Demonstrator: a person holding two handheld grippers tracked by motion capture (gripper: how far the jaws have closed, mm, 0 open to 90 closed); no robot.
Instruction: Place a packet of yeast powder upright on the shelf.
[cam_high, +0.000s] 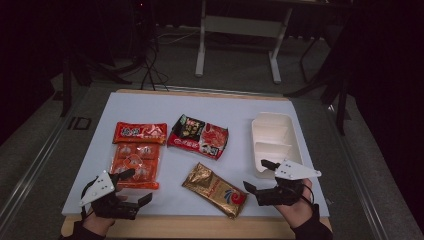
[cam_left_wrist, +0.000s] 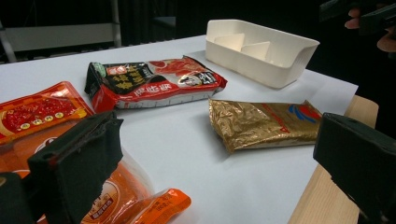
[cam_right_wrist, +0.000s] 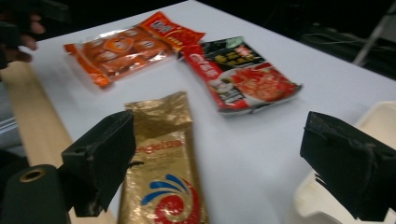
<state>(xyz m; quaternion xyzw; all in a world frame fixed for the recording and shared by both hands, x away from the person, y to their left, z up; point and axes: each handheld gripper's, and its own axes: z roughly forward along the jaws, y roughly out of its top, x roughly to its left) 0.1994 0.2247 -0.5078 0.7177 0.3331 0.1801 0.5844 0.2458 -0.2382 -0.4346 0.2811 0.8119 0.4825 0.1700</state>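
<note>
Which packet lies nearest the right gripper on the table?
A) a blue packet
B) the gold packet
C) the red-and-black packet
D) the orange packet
B: the gold packet lies just beside the open right gripper, while the orange packet sits by the left gripper.

White-topped table with four snack packets and a divided tray.
</note>
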